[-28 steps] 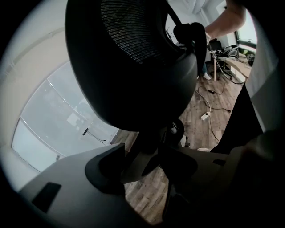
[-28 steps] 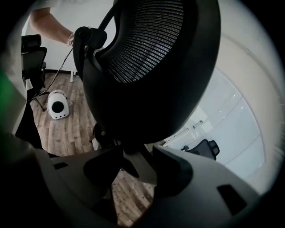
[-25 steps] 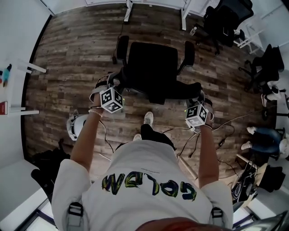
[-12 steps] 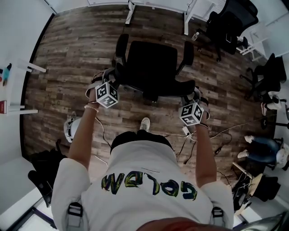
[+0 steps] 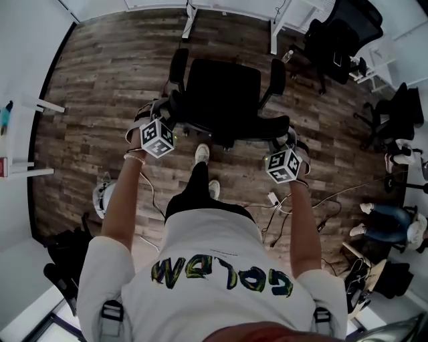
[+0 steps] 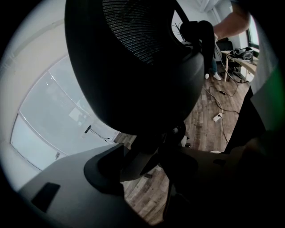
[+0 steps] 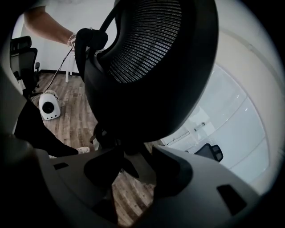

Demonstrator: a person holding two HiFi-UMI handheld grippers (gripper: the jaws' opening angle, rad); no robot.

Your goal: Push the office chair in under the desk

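The black office chair (image 5: 224, 90) stands on the wooden floor, facing the white desk (image 5: 190, 15) along the picture's top edge. Its mesh backrest (image 5: 234, 127) is on my side. My left gripper (image 5: 167, 115) is closed on the backrest's left edge and my right gripper (image 5: 286, 139) on its right edge. In the left gripper view the backrest (image 6: 133, 67) fills the upper frame, and its rim runs down between the left gripper's (image 6: 149, 156) jaws. The right gripper view mirrors this: the backrest (image 7: 151, 67) dips between the right gripper's (image 7: 133, 164) jaws.
More black chairs (image 5: 338, 33) stand at the upper right. Cables (image 5: 314, 214) trail over the floor at the right, near a seated person's legs (image 5: 384, 217). A white round device (image 5: 101, 197) and a black bag (image 5: 63, 250) lie at the left.
The chair and both grippers have moved up the picture toward the desk. The person holding the grippers has stepped forward behind the chair.
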